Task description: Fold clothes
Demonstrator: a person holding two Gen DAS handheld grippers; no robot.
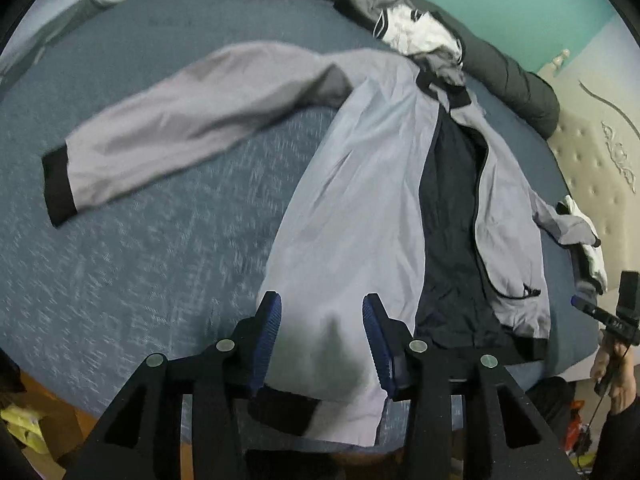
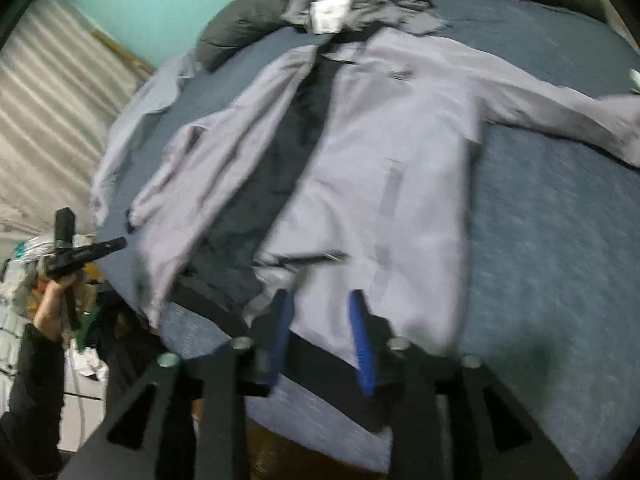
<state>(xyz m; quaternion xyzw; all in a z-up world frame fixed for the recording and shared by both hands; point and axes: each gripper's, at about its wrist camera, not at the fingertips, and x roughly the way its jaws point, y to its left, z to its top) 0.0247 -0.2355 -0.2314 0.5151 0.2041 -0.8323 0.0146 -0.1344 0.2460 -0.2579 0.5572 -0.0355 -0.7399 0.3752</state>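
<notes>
A light grey jacket (image 1: 360, 184) lies spread face up on the blue bed (image 1: 140, 260), unzipped, with its dark lining (image 1: 452, 220) showing. One sleeve with a black cuff (image 1: 60, 188) stretches out to the left. My left gripper (image 1: 322, 312) hovers open over the near hem, the grey panel lying between its blue pads (image 1: 268, 328). In the right wrist view the same jacket (image 2: 392, 160) is motion-blurred. My right gripper (image 2: 320, 308) is open above its black hem band (image 2: 320, 360). A hand holds the other gripper at each view's edge (image 1: 612, 316) (image 2: 76, 256).
A pile of grey and white clothes (image 1: 416, 36) lies past the collar against a dark rolled duvet (image 1: 512, 80). A tufted headboard (image 1: 600, 160) stands to the right, with a small garment (image 1: 584, 232) beside it. Floor clutter (image 2: 24, 280) lies past the bed's near edge.
</notes>
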